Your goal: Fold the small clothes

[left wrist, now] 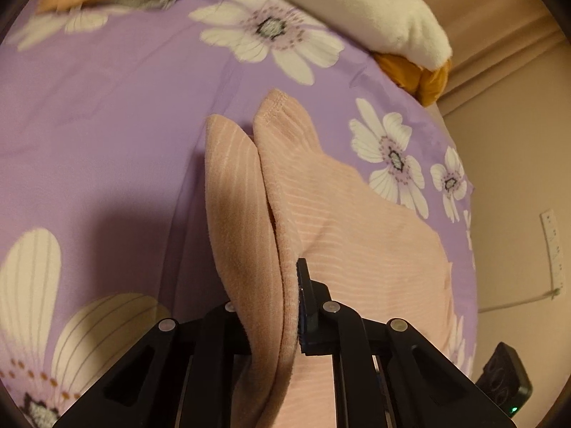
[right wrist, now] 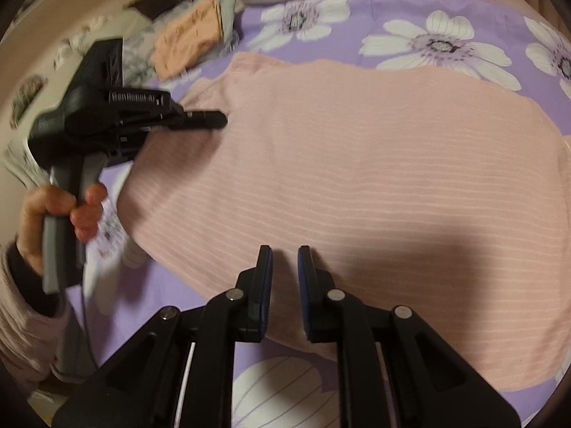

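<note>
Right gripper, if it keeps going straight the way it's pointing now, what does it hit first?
Most likely the pink striped garment spread on the purple floral bedsheet. The right gripper is open and already over its near edge, though the height above it is unclear.

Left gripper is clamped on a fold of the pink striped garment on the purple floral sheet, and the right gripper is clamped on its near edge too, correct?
Not quite. The right gripper is open, its fingers apart above the near edge of the pink striped garment, as the right wrist view shows. The left gripper is clamped on a fold of it, on the purple floral sheet.
</note>
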`<state>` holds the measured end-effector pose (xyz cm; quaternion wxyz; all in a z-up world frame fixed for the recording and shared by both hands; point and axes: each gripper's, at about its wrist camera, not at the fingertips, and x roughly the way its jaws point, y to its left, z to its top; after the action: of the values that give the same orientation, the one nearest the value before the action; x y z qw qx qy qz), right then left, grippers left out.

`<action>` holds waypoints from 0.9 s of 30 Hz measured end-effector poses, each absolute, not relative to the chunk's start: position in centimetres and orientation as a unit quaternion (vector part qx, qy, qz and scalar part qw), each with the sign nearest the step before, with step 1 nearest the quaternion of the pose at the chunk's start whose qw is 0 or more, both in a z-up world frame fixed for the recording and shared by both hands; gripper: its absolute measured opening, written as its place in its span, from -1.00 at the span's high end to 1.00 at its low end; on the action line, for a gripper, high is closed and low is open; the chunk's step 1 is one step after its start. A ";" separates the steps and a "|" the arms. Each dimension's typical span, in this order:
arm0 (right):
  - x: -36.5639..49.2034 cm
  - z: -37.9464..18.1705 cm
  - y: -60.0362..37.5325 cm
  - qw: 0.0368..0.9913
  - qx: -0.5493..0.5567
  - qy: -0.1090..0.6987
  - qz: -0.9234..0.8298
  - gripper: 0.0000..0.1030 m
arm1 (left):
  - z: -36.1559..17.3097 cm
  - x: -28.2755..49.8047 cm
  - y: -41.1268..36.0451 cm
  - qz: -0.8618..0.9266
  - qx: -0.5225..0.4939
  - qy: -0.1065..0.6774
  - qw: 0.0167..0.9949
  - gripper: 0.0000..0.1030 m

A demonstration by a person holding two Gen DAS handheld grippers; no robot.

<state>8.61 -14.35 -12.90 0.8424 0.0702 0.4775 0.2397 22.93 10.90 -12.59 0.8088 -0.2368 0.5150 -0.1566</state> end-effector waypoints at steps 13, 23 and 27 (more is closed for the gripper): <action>6.8 -10.7 -24.2 0.872 0.196 0.410 0.183 0.68 | -5.7 22.6 1.2 -0.184 -0.123 0.506 0.834 0.80; 4.2 -11.6 -31.7 0.871 0.272 0.387 0.131 0.67 | -8.3 22.5 -9.9 -0.233 -0.063 0.549 0.800 0.80; 3.8 -12.4 -33.2 0.865 0.294 0.391 0.114 0.54 | -10.5 21.8 -12.6 -0.241 -0.060 0.583 0.773 0.78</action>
<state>3.77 -33.19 -12.36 0.8648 0.2941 0.3907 0.1138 21.77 -12.63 -10.47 0.7734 -0.0600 0.5831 -0.2413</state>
